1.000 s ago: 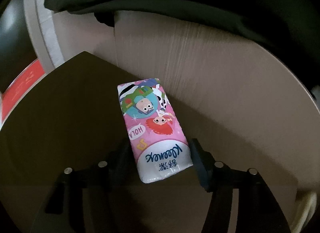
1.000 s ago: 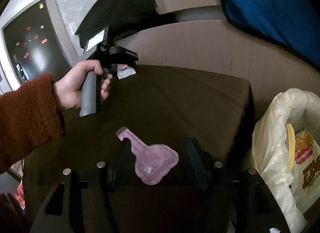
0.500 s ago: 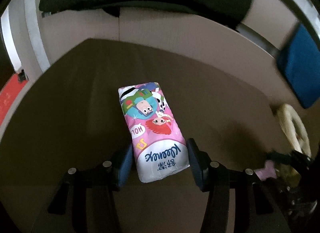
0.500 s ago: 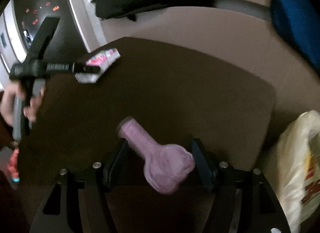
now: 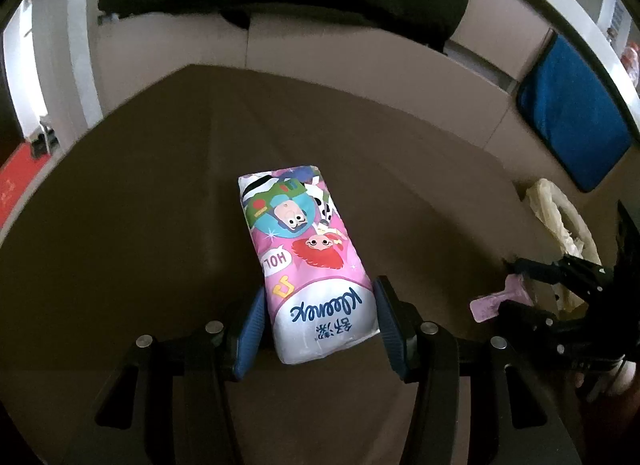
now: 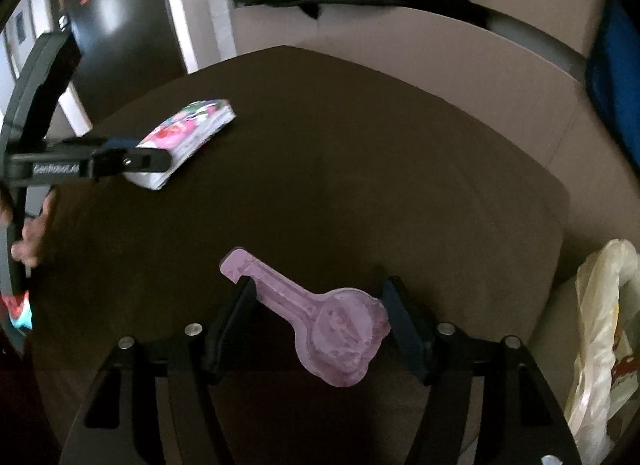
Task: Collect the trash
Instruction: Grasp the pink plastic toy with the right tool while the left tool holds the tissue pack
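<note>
Right now your left gripper (image 5: 318, 319) has its fingers clamped on one tissue pack (image 5: 306, 255), soft and light, gripped across its white end above the bench (image 5: 120, 245). Your right gripper (image 6: 320, 325) pinches one pink wrapper (image 6: 316, 317), thin and crushable, at its round head. One trash bag (image 6: 604, 337) waits beside the bench.
</note>
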`<state>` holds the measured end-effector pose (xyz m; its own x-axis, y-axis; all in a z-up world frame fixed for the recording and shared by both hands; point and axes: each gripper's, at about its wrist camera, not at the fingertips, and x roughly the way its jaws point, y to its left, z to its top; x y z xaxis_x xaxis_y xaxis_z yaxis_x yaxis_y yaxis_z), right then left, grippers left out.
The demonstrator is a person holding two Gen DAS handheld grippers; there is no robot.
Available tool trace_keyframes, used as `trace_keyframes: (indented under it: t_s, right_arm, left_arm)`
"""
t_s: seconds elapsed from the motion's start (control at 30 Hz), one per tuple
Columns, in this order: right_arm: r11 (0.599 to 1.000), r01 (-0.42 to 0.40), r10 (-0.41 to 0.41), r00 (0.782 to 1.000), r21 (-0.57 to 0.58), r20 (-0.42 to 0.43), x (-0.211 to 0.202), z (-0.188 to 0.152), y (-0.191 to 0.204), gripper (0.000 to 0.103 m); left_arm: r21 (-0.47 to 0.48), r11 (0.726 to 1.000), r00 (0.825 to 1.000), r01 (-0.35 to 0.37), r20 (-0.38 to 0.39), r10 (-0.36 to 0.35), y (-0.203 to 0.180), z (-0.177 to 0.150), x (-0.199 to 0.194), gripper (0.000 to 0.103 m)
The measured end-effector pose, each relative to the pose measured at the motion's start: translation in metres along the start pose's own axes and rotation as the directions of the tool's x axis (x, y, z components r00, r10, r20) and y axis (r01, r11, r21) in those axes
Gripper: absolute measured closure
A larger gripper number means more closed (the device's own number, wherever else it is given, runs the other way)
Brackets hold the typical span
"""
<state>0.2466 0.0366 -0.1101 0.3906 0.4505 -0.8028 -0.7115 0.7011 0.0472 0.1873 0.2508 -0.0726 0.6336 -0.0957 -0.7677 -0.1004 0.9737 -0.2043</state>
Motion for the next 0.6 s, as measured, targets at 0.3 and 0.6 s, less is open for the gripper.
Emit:
trace_keyframes:
  t_s: [0.3, 0.6]
  right_arm:
    - [0.991, -0.021, 0.005, 0.992, 0.13, 0.125, -0.038, -0.001, -0.009, 0.068]
    - [0.998, 0.004, -0.015, 0.981, 0.057, 0.194, -0.061, -0.026, 0.008, 0.041]
  left_arm:
    - [0.07, 0.997, 0.992, -0.042, 0.124, 0.033, -0.024, 0.006, -0.041, 0.052]
    - [0.046, 0.999, 0.995, -0.005, 0.104, 0.001, -0.026, -0.007, -0.053, 0.051]
